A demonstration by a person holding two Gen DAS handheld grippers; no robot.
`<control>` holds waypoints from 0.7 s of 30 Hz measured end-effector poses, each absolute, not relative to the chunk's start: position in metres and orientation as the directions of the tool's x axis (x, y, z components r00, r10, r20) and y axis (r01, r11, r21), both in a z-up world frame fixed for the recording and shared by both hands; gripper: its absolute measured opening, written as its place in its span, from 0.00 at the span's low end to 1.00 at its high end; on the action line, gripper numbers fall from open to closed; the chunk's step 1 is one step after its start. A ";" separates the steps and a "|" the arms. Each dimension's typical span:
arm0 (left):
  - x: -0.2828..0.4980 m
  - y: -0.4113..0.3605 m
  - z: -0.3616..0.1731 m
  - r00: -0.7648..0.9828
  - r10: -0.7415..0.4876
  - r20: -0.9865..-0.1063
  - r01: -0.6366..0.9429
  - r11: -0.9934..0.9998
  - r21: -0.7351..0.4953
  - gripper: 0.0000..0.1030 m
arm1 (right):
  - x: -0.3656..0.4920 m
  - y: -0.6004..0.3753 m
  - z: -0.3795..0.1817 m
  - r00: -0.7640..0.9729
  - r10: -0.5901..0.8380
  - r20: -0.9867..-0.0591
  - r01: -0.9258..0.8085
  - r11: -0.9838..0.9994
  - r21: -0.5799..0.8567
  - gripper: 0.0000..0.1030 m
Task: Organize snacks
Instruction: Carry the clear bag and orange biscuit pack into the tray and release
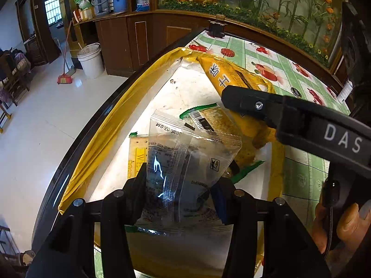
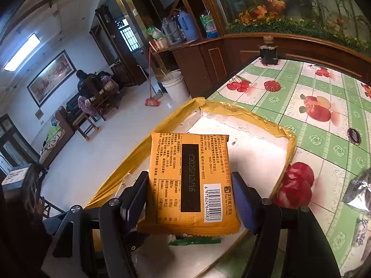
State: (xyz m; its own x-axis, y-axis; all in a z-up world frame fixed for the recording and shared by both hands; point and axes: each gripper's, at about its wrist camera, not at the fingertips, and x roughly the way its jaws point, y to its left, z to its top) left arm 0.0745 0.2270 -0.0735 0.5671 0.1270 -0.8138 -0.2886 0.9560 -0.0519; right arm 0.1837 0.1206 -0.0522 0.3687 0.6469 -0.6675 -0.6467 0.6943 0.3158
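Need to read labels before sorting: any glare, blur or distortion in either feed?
Left wrist: glare streaks on the clear packet in the left tool, print partly lost; fisheye bends the table edge. Right wrist: orange packet in the right tool is sharp, date and barcode readable; corners dark.

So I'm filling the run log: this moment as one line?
left claw: holds clear packet | right claw: holds orange packet | both over gold-rimmed tray
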 end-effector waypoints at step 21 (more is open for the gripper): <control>0.067 0.221 -0.053 0.611 0.190 -0.768 -0.315 0.949 -0.016 0.70 | 0.183 0.102 -0.047 0.407 0.643 -0.649 -0.634 0.710 0.306 0.70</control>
State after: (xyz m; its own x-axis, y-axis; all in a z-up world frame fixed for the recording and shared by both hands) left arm 0.0668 0.2209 -0.0533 0.6115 0.1903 -0.7680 -0.3152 0.9489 -0.0158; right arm 0.1825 0.1015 -0.0473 0.4066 0.6433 -0.6488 -0.6343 0.7098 0.3063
